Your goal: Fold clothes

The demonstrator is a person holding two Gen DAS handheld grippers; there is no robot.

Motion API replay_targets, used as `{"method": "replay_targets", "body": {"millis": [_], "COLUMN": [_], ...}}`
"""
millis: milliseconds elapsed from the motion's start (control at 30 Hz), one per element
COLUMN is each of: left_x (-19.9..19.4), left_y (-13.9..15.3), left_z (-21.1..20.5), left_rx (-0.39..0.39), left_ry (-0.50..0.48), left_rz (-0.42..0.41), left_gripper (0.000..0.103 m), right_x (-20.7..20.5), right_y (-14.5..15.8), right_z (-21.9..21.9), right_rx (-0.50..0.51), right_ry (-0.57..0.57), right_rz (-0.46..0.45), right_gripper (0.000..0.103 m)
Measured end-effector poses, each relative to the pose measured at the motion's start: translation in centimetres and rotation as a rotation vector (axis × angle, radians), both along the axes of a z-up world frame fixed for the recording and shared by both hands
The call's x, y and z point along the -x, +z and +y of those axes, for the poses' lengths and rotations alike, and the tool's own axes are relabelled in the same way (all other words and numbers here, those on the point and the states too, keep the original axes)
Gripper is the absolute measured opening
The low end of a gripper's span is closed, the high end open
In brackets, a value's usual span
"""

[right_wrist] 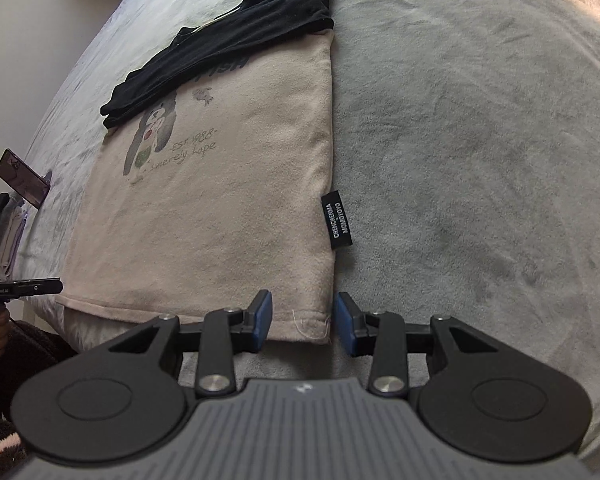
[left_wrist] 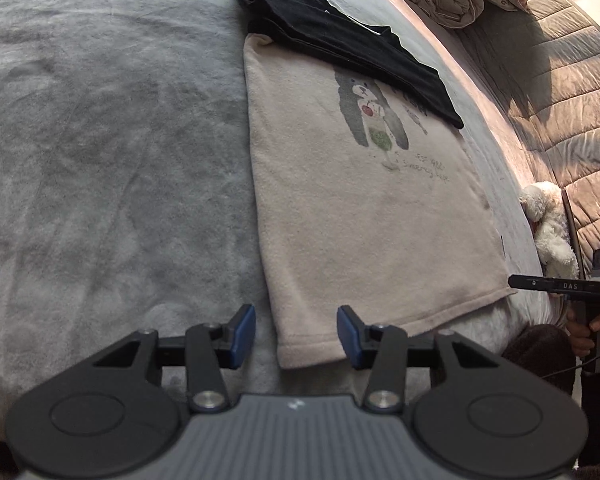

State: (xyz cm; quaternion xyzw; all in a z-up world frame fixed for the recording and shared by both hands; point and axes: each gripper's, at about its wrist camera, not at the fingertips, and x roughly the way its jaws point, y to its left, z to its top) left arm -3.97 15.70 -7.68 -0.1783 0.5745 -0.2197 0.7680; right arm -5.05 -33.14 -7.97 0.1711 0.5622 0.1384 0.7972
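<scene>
A pale pink shirt (left_wrist: 360,208) with a dog print lies flat on the grey blanket (left_wrist: 120,160); it also shows in the right wrist view (right_wrist: 228,216). A folded black garment (left_wrist: 340,44) lies across its far end, also seen from the right (right_wrist: 228,44). My left gripper (left_wrist: 296,336) is open, its jaws straddling the shirt's near left corner. My right gripper (right_wrist: 302,322) is open, its jaws straddling the near right corner. The right gripper also shows at the edge of the left wrist view (left_wrist: 556,286).
A black side label (right_wrist: 337,220) sticks out of the shirt's right seam. A white plush toy (left_wrist: 548,224) and quilted bedding (left_wrist: 572,100) lie right of the bed. A phone (right_wrist: 20,182) lies on the blanket (right_wrist: 480,160) at left.
</scene>
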Motion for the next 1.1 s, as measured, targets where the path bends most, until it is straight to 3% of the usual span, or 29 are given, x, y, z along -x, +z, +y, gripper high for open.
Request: {"method": "replay_targets", "body": {"millis": [233, 400, 600, 900, 1100], "left_x": [0.2, 0.1, 0.1, -1.9, -4.5], "left_y": [-1.0, -1.5, -1.1, 0.4, 0.5], "left_z": [-0.3, -0.2, 0.1, 2.1, 2.5], "left_rx": [0.084, 0.111, 0.191, 0.339, 0.340], "left_ry": [-0.023, -0.038, -0.039, 0.145, 0.255], "left_rz": [0.059, 0.090, 0.081, 0.003, -0.028], "left_gripper": [0.039, 0.014, 0.008, 0.007, 0.007], "right_x": [-0.4, -0.5, -0.6, -2.3, -4.5], "right_y": [-0.8, -0.7, 0.2, 2.5, 2.5], "right_z": [-0.1, -0.6, -1.3, -1.8, -2.2], "right_rx": [-0.064, -0.100, -0.180, -0.271, -0.308], "right_ry": [-0.002, 0.001, -0.031, -0.087, -0.150], "right_rz": [0.036, 0.044, 0.024, -0.066, -0.119], "right_gripper": [0.039, 0.014, 0.013, 0.013, 0.013]}}
